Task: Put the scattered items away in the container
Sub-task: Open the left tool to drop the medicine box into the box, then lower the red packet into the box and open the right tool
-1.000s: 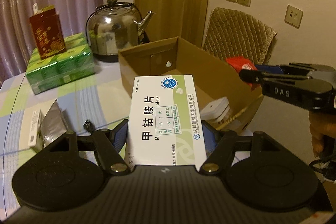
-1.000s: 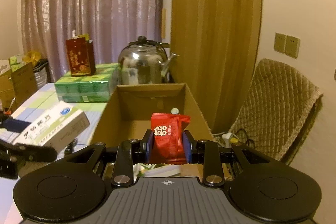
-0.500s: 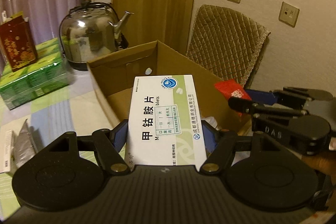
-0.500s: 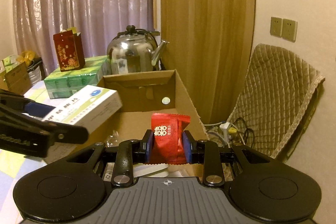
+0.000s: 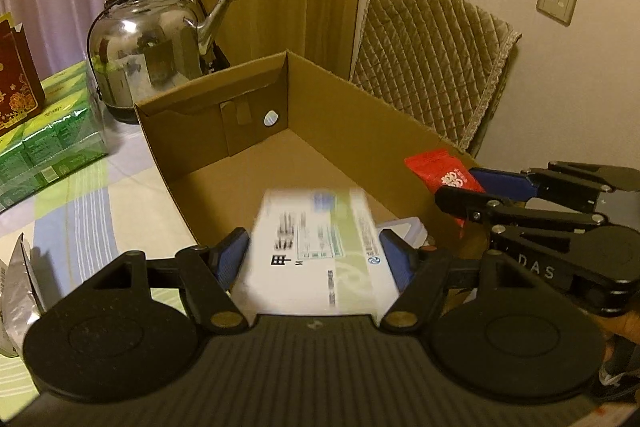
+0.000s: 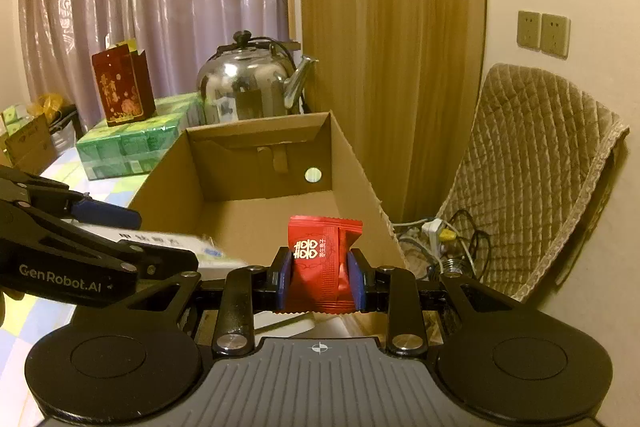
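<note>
On the far left of the left wrist view a crinkly silver foil packet (image 5: 20,279) lies on the table (image 5: 80,211), which has a smooth cloth with soft green, blue and white squares. Behind it sits a shiny green wrapped pack (image 5: 48,143) with a dark red gift box (image 5: 16,75) standing on top. Next comes a round, mirror-bright metal kettle (image 5: 148,55) with a thin curved spout.

In the middle is the cardboard box (image 5: 224,107), brown, open at the top, with flat stiff walls and a small round hole in the back wall. The left gripper (image 5: 312,259) has black arms and blue pads. The medicine box (image 5: 316,251) sits between the pads, but it looks blurry and tilted forward, so it is hard to tell if the pads squeeze it or have just let it go. It is a flat white card box with a green stripe and dark print, and it hangs over the near end of the cardboard box. A white thing with round corners peeks out just behind it inside.

To the right, the right gripper (image 6: 320,275) is clamped on a red snack packet (image 6: 324,259). The packet is shiny, with crimped edges and a white sign on its front. It is held upright over the near right side of the cardboard box. Farthest right, a soft quilted tan pad (image 6: 532,179) hangs on a chair by the wall.
</note>
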### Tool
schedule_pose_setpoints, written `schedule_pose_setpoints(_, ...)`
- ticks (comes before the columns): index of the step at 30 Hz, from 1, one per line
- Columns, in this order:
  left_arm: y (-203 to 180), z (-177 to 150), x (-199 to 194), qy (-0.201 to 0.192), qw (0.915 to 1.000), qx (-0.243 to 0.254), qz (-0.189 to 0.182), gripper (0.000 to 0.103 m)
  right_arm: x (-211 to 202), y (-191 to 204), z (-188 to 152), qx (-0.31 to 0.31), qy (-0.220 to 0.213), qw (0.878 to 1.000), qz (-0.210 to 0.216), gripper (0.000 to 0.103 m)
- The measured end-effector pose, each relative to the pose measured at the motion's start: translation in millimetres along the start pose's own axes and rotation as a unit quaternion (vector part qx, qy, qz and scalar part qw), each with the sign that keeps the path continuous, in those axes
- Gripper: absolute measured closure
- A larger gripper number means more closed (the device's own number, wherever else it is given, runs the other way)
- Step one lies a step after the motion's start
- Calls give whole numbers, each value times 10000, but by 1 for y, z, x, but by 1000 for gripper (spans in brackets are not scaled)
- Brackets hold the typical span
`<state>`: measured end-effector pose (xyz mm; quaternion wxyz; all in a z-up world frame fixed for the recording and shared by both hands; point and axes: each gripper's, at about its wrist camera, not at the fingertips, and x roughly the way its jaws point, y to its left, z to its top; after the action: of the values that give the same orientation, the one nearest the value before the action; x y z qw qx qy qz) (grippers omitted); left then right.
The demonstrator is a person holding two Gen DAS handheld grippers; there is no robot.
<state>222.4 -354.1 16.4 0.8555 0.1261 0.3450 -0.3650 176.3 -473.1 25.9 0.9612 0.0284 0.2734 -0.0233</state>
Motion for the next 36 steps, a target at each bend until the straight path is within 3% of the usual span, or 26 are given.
schedule_pose_setpoints(7,2,2,-3,-131,9999,-50,-78,33,2,0,-1,13,12,10000,7,76)
schedule_pose_setpoints(15,18,-3,-33,-376,9989,-278,57,30,0,5,-1,6,5,10000,70,76)
schedule_pose_setpoints(36,49,-43,-60,-258,9960,-801,285,28,24,39,-2,-159,443,9975,522,75)
